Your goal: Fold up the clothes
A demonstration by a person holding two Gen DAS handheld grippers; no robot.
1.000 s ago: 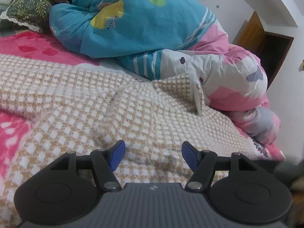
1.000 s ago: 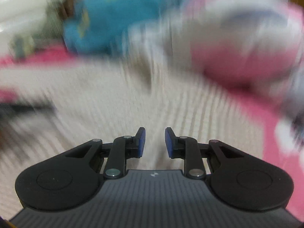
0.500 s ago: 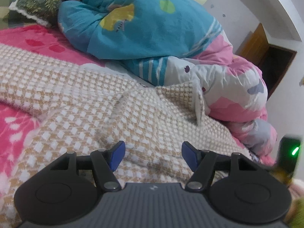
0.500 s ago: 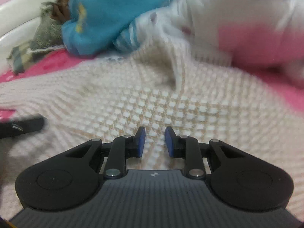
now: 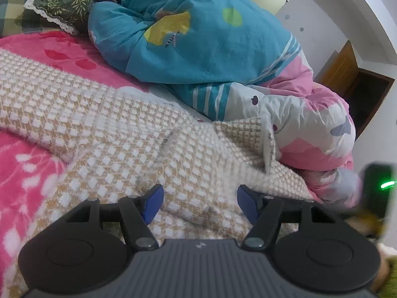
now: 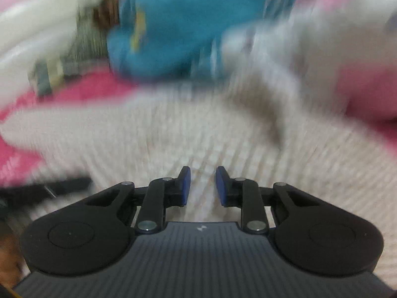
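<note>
A tan and white checked knit garment lies spread on a pink bed, with a sleeve reaching left and a fold standing up at the right. My left gripper is open and empty, low over the garment's near part. In the blurred right wrist view the same garment fills the middle. My right gripper hovers over it with a narrow gap between the blue pads and nothing in it.
A person under a blue, white and pink quilt lies along the far side of the bed, head on a green pillow. The pink bedspread shows at left. The other gripper's body with a green light is at right. A doorway is beyond.
My left gripper has shifted so the garment and quilt sit further right and lower in view. The right gripper keeps moving over the garment; its pads stay the same distance apart.
</note>
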